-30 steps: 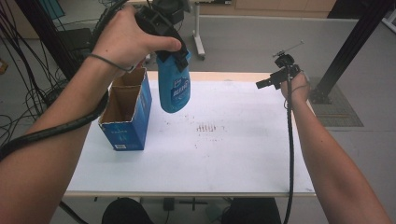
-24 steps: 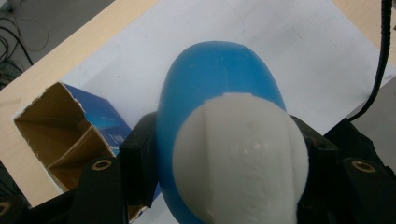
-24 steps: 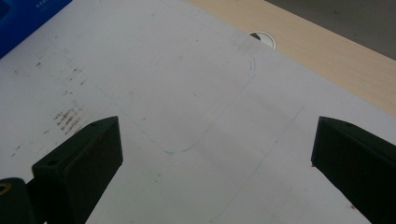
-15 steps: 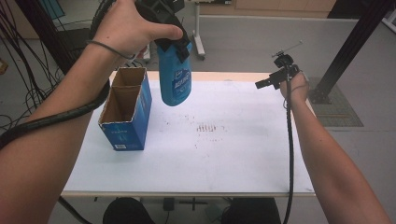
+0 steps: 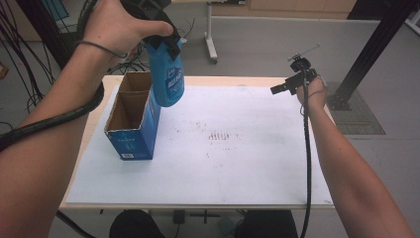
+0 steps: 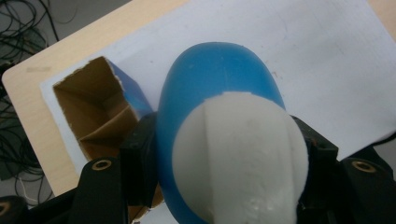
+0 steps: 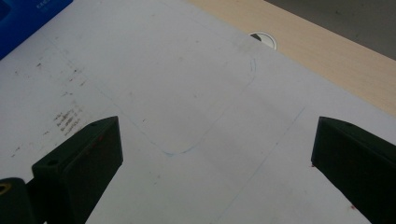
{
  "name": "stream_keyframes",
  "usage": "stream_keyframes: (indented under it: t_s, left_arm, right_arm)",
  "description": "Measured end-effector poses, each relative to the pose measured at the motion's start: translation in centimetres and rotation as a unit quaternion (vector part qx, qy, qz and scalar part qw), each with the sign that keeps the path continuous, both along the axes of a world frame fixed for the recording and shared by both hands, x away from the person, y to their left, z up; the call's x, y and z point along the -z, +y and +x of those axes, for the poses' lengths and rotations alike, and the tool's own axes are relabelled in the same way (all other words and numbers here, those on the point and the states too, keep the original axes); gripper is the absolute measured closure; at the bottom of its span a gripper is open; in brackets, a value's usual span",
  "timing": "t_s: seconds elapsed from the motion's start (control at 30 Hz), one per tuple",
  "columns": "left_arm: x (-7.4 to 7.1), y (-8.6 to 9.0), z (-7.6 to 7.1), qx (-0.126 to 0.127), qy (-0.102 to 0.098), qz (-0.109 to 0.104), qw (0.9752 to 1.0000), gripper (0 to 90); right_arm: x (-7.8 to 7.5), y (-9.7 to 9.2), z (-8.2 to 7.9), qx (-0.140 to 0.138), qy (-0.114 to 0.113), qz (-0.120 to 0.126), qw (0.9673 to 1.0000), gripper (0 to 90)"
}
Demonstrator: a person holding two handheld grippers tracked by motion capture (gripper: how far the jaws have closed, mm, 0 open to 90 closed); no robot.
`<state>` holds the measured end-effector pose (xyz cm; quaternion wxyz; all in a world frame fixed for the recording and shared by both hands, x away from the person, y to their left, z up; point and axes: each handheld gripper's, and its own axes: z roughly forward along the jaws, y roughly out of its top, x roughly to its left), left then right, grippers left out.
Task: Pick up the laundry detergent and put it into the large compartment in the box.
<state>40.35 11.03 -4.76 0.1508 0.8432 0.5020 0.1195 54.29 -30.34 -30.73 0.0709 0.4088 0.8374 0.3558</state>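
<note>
A blue bottle (image 5: 167, 74) with a white cap hangs upright in the air, and my left gripper (image 5: 166, 47) is shut on its upper part. It hovers just right of and above a blue cardboard box (image 5: 132, 116) with an open top, which stands on the left of the table. In the left gripper view the bottle (image 6: 210, 93) sits between the black jaws of my left gripper (image 6: 224, 149), with the box's brown inside (image 6: 93, 112) below on the left. My right gripper (image 5: 283, 88) hovers at the far right edge; its jaws (image 7: 215, 149) stand wide open and hold nothing.
A white sheet (image 5: 237, 163) with faint dark marks covers the wooden table (image 5: 218, 79). A cable port (image 7: 262, 39) lies in the wood past the sheet. Cables (image 5: 29, 74) lie on the floor at left, a black post (image 5: 371, 49) stands at right.
My left gripper has carried the bottle left and a little up, closer over the box. The right gripper has stayed in place.
</note>
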Motion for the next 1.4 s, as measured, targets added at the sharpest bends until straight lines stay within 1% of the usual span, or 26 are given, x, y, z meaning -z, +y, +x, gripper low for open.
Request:
stream_keyframes:
  t_s: [0.13, 0.27, 0.37, 0.47, 0.6, 0.73, 0.9, 0.97, 1.0, 1.03, 1.17, 1.23, 1.27, 1.4]
  left_arm:
    - [-0.1, 1.9, 0.5, -0.028, -0.002, -0.009, 0.9996, 37.7]
    - [0.0, 3.3, 0.9, -0.052, -0.005, -0.005, 0.9986, 37.7]
    - [0.2, 4.6, 1.2, -0.077, -0.006, 0.002, 0.9970, 37.7]
    - [0.4, 5.8, 1.4, -0.105, -0.011, -0.003, 0.9944, 37.7]
    - [0.7, 7.3, 1.7, -0.128, -0.008, 0.001, 0.9917, 37.7]
    - [0.9, 8.5, 1.8, -0.150, -0.010, -0.001, 0.9886, 37.7]
    - [1.3, 9.5, 1.9, -0.167, -0.010, -0.001, 0.9859, 37.7]
    - [1.4, 9.7, 1.9, -0.173, -0.010, 0.004, 0.9849, 37.6]
    - [1.5, 9.8, 2.0, -0.173, -0.011, 0.006, 0.9848, 37.7]
    - [1.6, 9.8, 2.0, -0.177, -0.012, 0.006, 0.9841, 37.7]
    - [1.8, 10.0, 2.2, -0.177, -0.005, 0.008, 0.9841, 37.7]
    - [2.0, 10.1, 2.2, -0.179, -0.006, 0.004, 0.9839, 37.7]
    - [2.1, 10.1, 2.3, -0.177, -0.003, 0.006, 0.9841, 37.7]
    - [2.7, 10.2, 2.4, -0.179, 0.002, 0.005, 0.9838, 37.6]
  right_arm:
    - [0.0, 0.0, 0.0, 0.000, 0.001, 0.003, 1.0000, 1.9]
    - [-0.1, 0.1, -0.1, -0.001, -0.003, 0.002, 1.0000, 1.9]
    - [0.0, 0.0, -0.1, -0.001, -0.002, 0.002, 1.0000, 1.9]
    - [0.0, 0.1, -0.1, -0.001, -0.002, 0.001, 1.0000, 1.9]
    - [0.0, 0.2, -0.1, -0.001, -0.002, 0.002, 1.0000, 1.9]
    - [0.1, 0.2, 0.0, -0.001, -0.001, 0.002, 1.0000, 1.9]
    - [0.1, 0.2, 0.0, -0.002, -0.002, 0.001, 1.0000, 1.9]
    - [0.0, 0.2, 0.0, -0.002, -0.003, 0.001, 1.0000, 1.9]
    - [0.0, 0.2, 0.0, -0.002, -0.003, 0.001, 1.0000, 1.9]
    - [0.1, 0.2, 0.0, -0.001, -0.002, 0.002, 1.0000, 1.9]
    - [0.1, 0.1, 0.0, -0.001, -0.003, 0.002, 1.0000, 1.9]
    - [0.0, 0.1, 0.0, 0.000, -0.001, 0.004, 1.0000, 1.9]
    - [0.1, 0.0, 0.0, 0.000, -0.003, 0.004, 1.0000, 1.9]
    - [0.0, -0.1, -0.1, 0.002, -0.002, 0.004, 1.0000, 1.9]
